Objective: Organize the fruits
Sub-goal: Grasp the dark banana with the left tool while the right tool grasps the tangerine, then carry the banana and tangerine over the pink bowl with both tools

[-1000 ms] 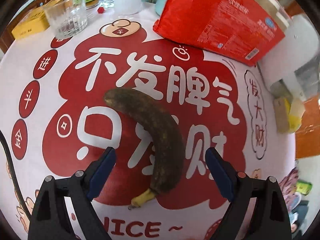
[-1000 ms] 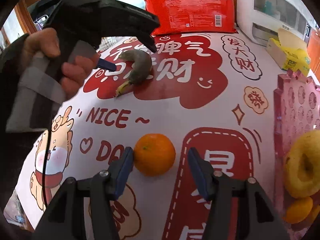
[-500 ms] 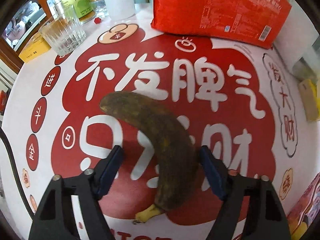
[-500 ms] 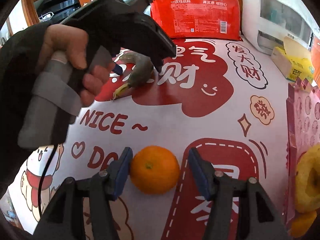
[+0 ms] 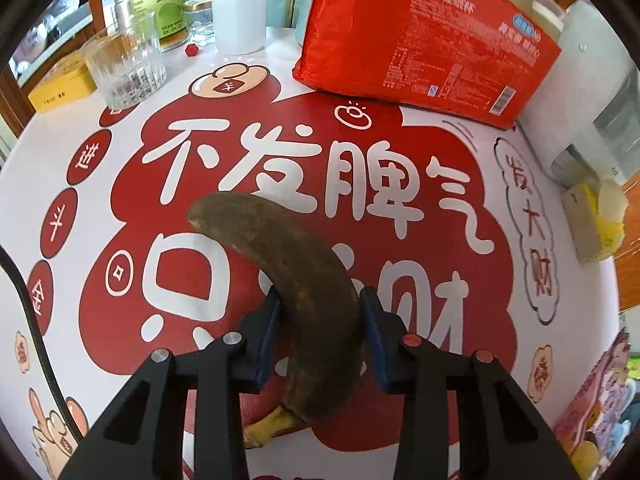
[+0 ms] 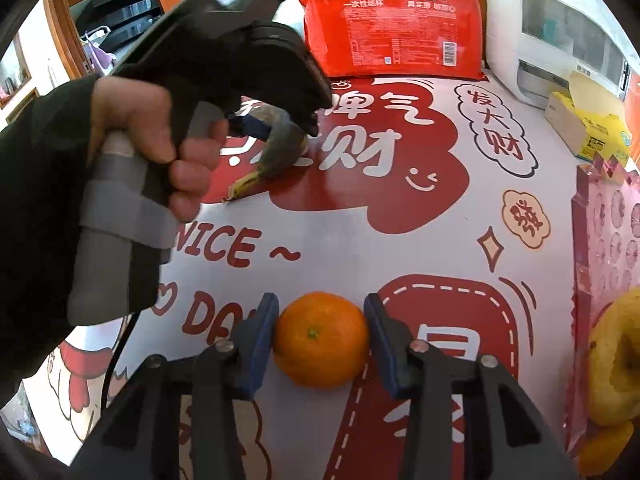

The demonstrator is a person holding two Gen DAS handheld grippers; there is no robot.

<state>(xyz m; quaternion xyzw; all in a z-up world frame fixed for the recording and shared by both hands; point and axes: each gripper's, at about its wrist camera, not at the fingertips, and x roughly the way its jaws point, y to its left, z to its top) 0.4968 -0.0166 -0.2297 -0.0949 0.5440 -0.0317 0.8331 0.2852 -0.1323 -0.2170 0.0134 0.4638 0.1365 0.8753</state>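
Tablecloth writing: the tablecloth (image 5: 100,152) is white with red shapes and large white Chinese characters; in the right wrist view the English word "NICE ~" and the letters "DA" can be read.
Red package: the red package (image 5: 424,36) stands at the far edge of the table; it has white Chinese print and a barcode, too small to read for sure.
Glass: a clear ribbed glass (image 5: 124,68) is at the far left, near a yellow tin (image 5: 60,86).
Banana: the banana (image 5: 292,292) is very dark brown, almost black, with only the stem end yellow; it lies curved on the red part of the cloth.
Left gripper: the left gripper (image 5: 320,332) has its blue pads pressed on both sides of the banana's lower half.
Orange: the orange (image 6: 320,338) is round, bright, with a small green stem spot on top, and sits on the cloth.
Right gripper: the right gripper (image 6: 320,336) is closed around the orange; both pads touch its sides.
Pink tray: the pink tray (image 6: 600,232) at the right holds yellow fruit (image 6: 616,360).
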